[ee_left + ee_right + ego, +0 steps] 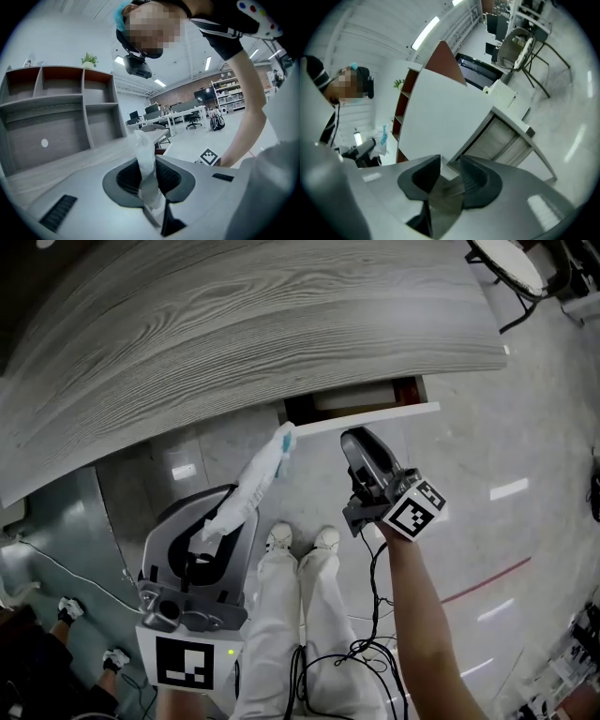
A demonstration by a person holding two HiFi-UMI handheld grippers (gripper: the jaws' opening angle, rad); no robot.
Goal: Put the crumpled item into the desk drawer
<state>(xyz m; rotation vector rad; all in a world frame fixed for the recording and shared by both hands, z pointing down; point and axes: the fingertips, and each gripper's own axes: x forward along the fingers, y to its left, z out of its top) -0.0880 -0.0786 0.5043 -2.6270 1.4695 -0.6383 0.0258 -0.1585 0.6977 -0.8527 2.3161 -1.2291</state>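
- Closest to me are two grippers, one in each hand, each carrying a cube of black-and-white square markers: left cube (183,662), right cube (414,510).
- On my left gripper (217,521) (150,173) the jaws are clamped on the one crumpled item (255,479) (146,159). It is a long, wrinkled white twist with a blue tip (paper or thin plastic, I cannot tell), and it sticks up past the pads towards the desk edge.
- On my right gripper (359,440) (447,176) the jaws stand apart, with nothing between the dark ribbed pads. Its tip is near the drawer front.
- One drawer (375,416) is pulled out under the desk. It has a flat white front and is reddish-brown inside.
- One desk (253,324) has a broad, streaky grey wood-grain top.
- Two white shoes (278,538) stand on a glossy pale floor (525,427), with black cables (366,652) looped nearby.
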